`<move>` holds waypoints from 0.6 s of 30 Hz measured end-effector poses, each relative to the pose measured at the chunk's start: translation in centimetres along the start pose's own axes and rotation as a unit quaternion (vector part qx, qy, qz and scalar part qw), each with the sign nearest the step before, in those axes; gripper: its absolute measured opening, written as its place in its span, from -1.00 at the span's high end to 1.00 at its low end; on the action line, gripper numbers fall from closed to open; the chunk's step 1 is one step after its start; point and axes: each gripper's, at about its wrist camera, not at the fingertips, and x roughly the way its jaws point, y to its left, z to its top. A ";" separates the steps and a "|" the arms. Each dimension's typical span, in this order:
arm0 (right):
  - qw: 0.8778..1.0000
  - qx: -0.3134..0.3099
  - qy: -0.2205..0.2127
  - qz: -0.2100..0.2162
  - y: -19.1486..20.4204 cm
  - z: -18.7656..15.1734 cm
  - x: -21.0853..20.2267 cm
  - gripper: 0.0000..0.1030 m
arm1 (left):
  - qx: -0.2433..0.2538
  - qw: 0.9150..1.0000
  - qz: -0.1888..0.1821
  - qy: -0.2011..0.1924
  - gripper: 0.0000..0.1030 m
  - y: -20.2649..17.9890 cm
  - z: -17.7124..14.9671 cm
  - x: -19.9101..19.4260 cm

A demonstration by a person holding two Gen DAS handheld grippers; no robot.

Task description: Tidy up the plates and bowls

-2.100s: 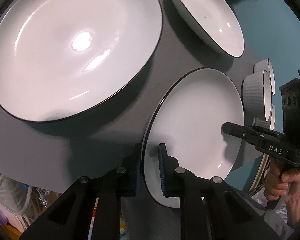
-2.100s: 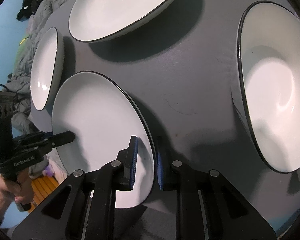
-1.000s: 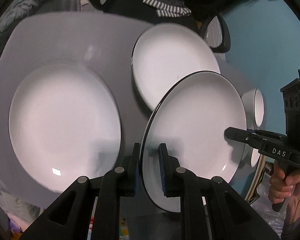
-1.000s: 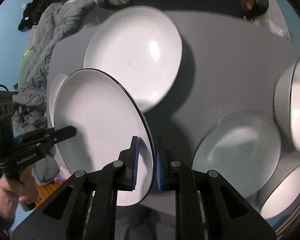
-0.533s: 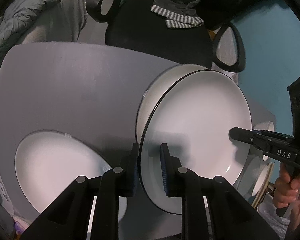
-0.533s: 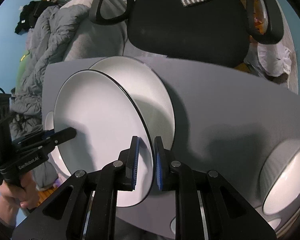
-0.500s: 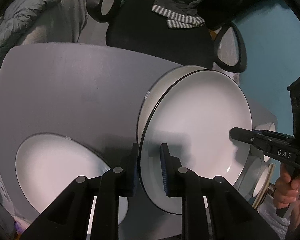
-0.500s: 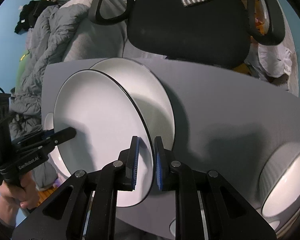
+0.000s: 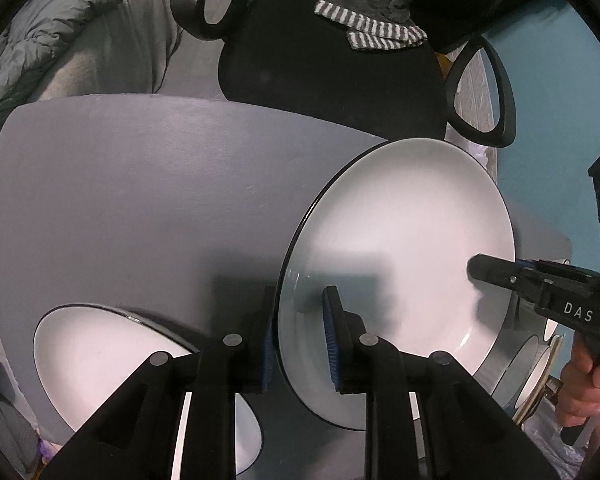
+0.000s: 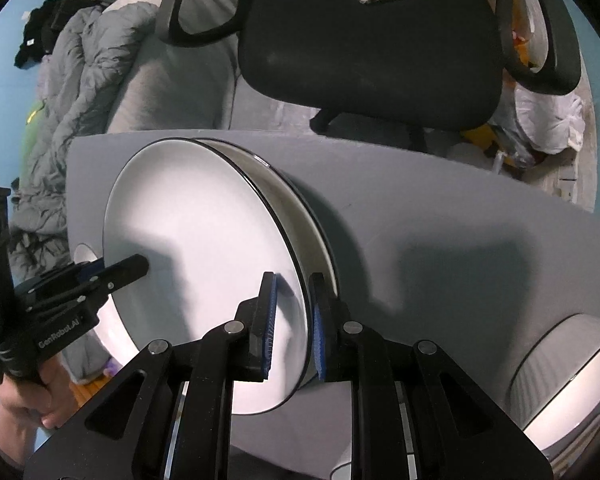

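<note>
Both grippers hold one white black-rimmed plate [image 9: 400, 248] by opposite rims. My left gripper [image 9: 298, 336] is shut on its near rim; the plate also shows in the right wrist view [image 10: 196, 248], where my right gripper [image 10: 294, 328] is shut on the other rim. The held plate hovers just above a second white plate [image 10: 300, 216] on the grey table [image 9: 140, 184], nearly lined up with it and slightly tilted. The right gripper's finger [image 9: 496, 270] shows in the left wrist view, and the left gripper's finger [image 10: 120, 270] in the right wrist view.
A large white plate [image 9: 100, 352] lies at the table's near left. A ribbed white bowl [image 10: 572, 376] sits at the right, with more small bowls [image 9: 536, 364] at the far right edge. A black office chair [image 10: 372, 44] stands behind the table, grey bedding [image 10: 100, 64] to its left.
The held plate has been carried away from the near side to above the far plate and lowered until it nearly covers it. Both grippers stay shut on its rims.
</note>
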 end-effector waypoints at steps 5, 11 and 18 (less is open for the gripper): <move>1.000 0.010 0.009 -0.003 -0.2 0.3 0.1 0.62 | 0.003 1.000 -0.002 0.001 0.56 0.0 0.5 0.1; 0.999 0.018 0.024 -0.015 0.4 0.5 0.1 0.40 | 0.017 1.000 0.014 -0.002 0.51 -0.5 0.4 0.0; 0.998 0.017 0.044 -0.035 1.5 0.5 -0.2 0.06 | 0.035 0.998 0.044 -0.012 0.30 -0.6 0.0 -1.0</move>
